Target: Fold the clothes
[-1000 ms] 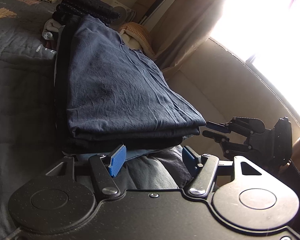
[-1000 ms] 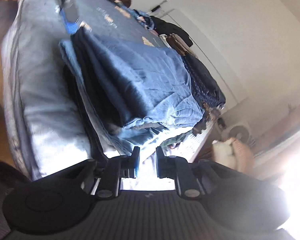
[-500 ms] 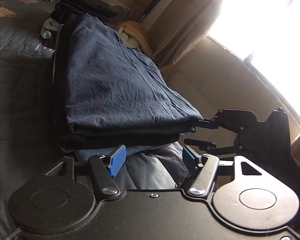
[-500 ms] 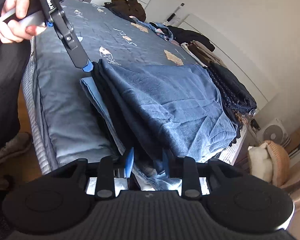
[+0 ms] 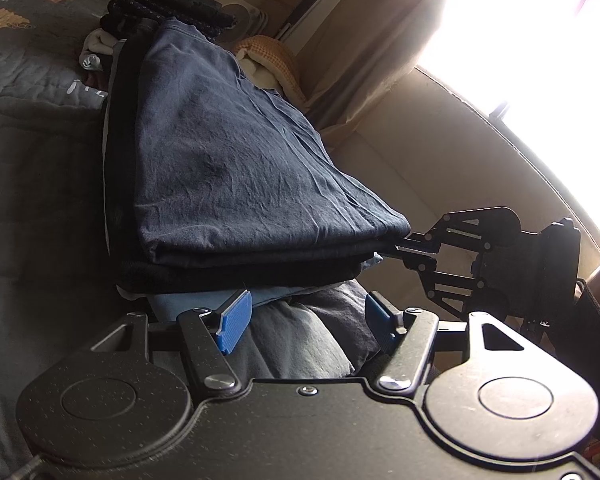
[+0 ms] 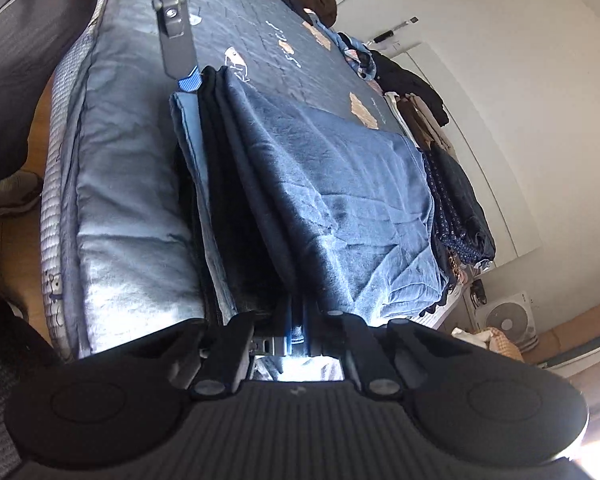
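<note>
Folded clothes [image 6: 324, 184] stacked at bed [image 6: 112, 216] edge, blue shirt on top. Quilted dark cover beneath, white wall beyond, bright window [image 5: 520, 32] with curtain. More garments piled behind; fan [image 6: 508, 322] on floor. Left tool [image 5: 304, 316] held wide below stack's near corner. Right tool [image 6: 296, 320] pinched narrow on stack's edge layers.

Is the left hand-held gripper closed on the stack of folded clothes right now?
No. In the left wrist view the left hand-held gripper stands open, its blue pads apart and below the folded stack.
</note>
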